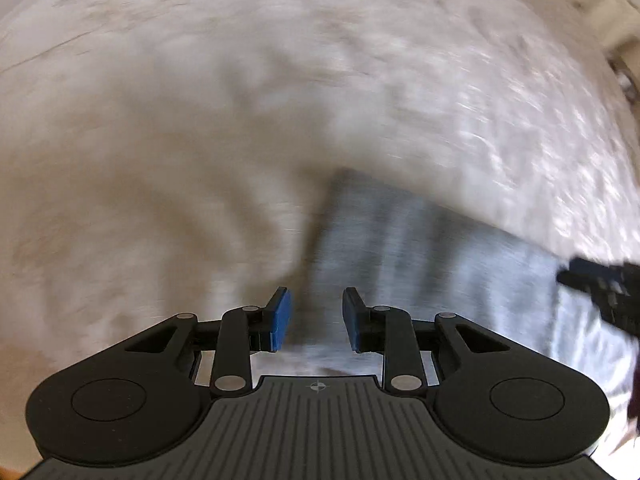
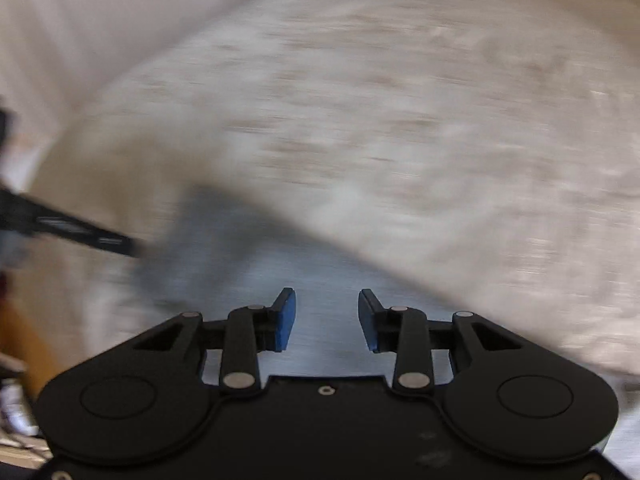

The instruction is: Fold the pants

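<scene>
The pants (image 1: 432,248) are light blue-grey cloth lying flat on a pale bed cover; both views are motion-blurred. My left gripper (image 1: 316,318) is open and empty, hovering over the cloth's left edge. The pants also show in the right wrist view (image 2: 248,248), under my right gripper (image 2: 327,320), which is open and empty above them. The right gripper shows as a dark shape at the right edge of the left wrist view (image 1: 600,284). The left gripper shows at the left edge of the right wrist view (image 2: 80,232).
The pale patterned bed cover (image 1: 200,120) spreads all around the pants. A white wall or headboard (image 2: 100,20) rises at the upper left of the right wrist view. A wooden floor strip and clutter (image 2: 24,360) lie at the lower left.
</scene>
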Demonstrator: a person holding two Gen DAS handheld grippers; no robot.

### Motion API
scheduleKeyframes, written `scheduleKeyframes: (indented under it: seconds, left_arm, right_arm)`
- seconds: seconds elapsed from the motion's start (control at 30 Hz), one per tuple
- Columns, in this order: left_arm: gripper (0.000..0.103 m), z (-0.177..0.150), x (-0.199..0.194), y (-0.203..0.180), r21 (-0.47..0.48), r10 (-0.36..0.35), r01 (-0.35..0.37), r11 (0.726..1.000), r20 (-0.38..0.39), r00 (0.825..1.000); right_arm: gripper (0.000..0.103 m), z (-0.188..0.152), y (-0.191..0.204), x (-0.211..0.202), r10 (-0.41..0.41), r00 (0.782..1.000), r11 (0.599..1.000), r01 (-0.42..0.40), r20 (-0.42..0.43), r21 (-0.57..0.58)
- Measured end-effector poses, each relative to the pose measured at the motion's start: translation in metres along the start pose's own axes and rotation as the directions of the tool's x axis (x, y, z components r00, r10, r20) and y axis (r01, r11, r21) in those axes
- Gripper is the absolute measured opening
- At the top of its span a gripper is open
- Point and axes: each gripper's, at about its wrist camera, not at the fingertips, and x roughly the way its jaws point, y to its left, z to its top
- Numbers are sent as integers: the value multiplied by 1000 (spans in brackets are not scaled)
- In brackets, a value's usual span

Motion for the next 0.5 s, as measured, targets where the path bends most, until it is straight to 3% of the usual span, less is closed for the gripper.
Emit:
scheduleKeyframes:
  seconds: [0.13,0.23,0.4,0.5]
  left_arm:
    - [28,-7,18,-31,106,-26,30,994,-35,999]
    - [28,-20,41,-36,169,82,-66,983,-90,993]
    - [28,-13,35,-49,169,112,-100,980,-60,992]
    - [28,-7,17,-69,187,80,-78,979,-5,997]
  right_arm:
    - [37,-18,-56,-29,-118,993,988,117,1,101]
    - [39,-38,-94,-47,-190,982,964,189,-14,189]
    - [41,-75,-147,-83,-310,949,907,312,-53,284]
    - [45,-90,-177,-95,-360,931,878,361,-62,314]
